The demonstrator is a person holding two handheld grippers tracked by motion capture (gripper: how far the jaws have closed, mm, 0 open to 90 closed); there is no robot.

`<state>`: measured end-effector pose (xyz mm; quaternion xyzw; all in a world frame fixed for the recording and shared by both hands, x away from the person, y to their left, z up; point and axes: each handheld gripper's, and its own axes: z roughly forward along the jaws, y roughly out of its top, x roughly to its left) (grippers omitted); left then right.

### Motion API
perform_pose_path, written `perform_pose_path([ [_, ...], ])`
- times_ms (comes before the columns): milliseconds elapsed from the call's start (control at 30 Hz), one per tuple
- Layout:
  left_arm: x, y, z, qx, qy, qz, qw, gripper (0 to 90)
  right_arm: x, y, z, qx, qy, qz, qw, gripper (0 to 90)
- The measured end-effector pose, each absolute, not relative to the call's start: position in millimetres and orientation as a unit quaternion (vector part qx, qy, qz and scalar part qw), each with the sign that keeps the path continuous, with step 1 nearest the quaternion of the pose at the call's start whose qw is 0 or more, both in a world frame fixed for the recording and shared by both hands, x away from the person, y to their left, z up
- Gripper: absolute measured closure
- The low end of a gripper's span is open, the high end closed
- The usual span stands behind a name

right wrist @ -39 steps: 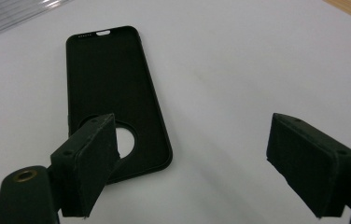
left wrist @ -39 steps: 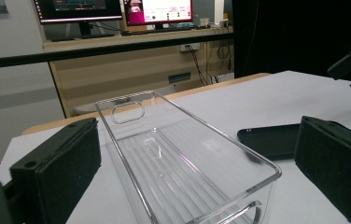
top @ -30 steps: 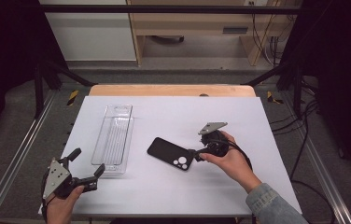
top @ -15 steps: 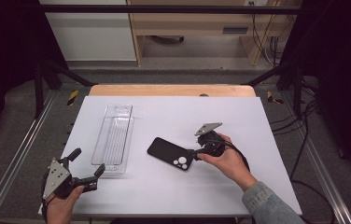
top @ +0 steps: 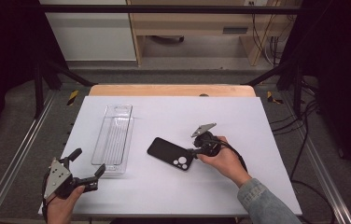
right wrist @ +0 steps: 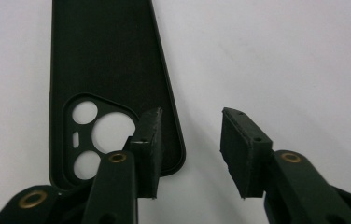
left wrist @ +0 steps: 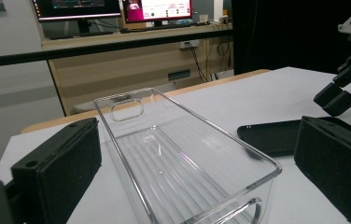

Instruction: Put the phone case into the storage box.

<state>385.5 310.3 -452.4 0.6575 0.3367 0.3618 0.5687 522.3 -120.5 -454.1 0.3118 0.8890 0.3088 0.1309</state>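
**Materials and finishes**

Phone case (right wrist: 113, 60): black, matt, looks like soft plastic or rubber, smooth, with clean-cut camera holes. Bin (left wrist: 178, 158): clear hard plastic, glossy, ribbed floor, bright reflections along the rim. Surface (top: 239, 116): white, matt, smooth top; pale wood edge at the far side. Right claw (right wrist: 190, 149): black matt plastic arms, brass-coloured rivets, pads (right wrist: 243, 149) dull and slightly rough. Left claw (top: 87, 168): same black matt pads, grey metal-looking plate. Sleeve (top: 267, 205): blue denim cloth.

no readable text anywhere, two monitors (left wrist: 117, 9) far behind the table glowing with blurred screens, black phone case (top: 170, 153) plain, clear tray (top: 113, 140) without label
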Motion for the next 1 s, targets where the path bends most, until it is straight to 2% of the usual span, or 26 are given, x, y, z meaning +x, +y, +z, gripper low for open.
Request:
perform_pose_path([
  [167,385.5,310.2,-452.5,0.660,0.336,0.362,0.566,0.5,525.5,-118.5,-457.2,0.306,0.893,0.306,0.121,67.0],
  [500,386.0,309.4,-453.0,0.660,0.336,0.362,0.566,0.5,527.7,-116.5,-457.6,0.291,0.900,0.305,0.108,67.7],
  [767,386.0,309.7,-453.1,0.660,0.336,0.362,0.566,0.5,530.1,-114.5,-459.1,0.284,0.905,0.299,0.102,75.5],
  [1000,386.1,309.6,-453.1,0.662,0.336,0.363,0.564,0.5,531.8,-114.8,-460.4,0.282,0.907,0.298,0.097,76.9],
])
